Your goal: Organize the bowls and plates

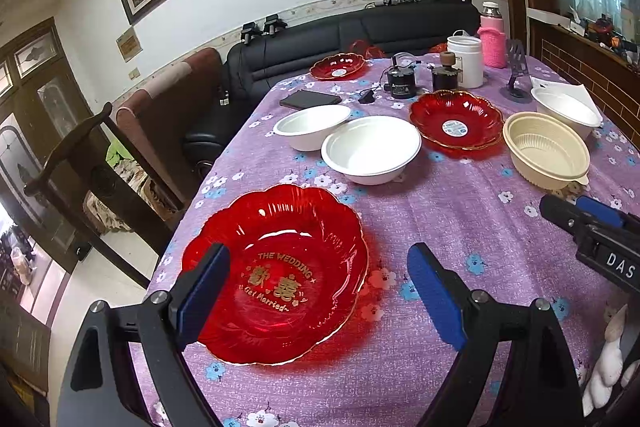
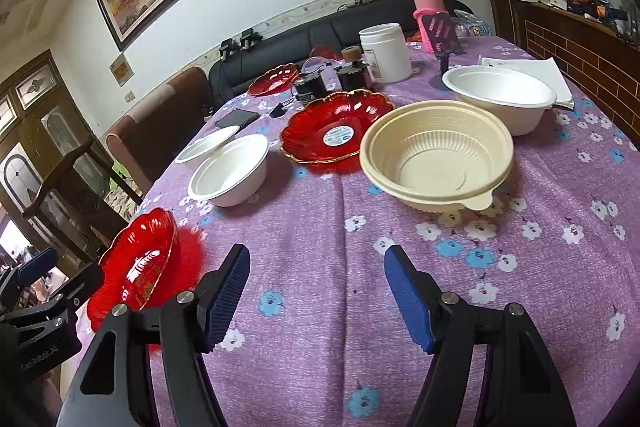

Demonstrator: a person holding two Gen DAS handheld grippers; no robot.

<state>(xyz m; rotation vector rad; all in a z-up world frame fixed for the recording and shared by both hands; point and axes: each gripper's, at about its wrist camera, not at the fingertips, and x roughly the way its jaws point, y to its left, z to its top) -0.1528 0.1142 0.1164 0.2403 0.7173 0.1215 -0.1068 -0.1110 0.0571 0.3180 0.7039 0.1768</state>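
A red plate with gold lettering (image 1: 276, 275) lies near the table's left edge, also in the right wrist view (image 2: 138, 267). My left gripper (image 1: 318, 249) stands open around it; the left finger (image 1: 208, 287) hangs over its rim and the right finger (image 1: 436, 295) is beside it on the cloth. My right gripper (image 2: 317, 250) is open above bare cloth with nothing between its fingers. Further back stand two white bowls (image 1: 372, 149) (image 1: 312, 127), a second red plate (image 1: 456, 125), a cream ribbed bowl (image 2: 436, 155), a third white bowl (image 2: 500, 95) and a far red plate (image 1: 338, 66).
The purple flowered tablecloth (image 2: 400, 227) covers the table. At the back stand a white jar (image 1: 464, 61), a pink bottle (image 1: 492, 39), black devices (image 1: 402, 81) and a phone (image 1: 310, 99). A wooden chair (image 1: 80, 163) and a dark sofa (image 1: 320, 43) lie beyond the left edge.
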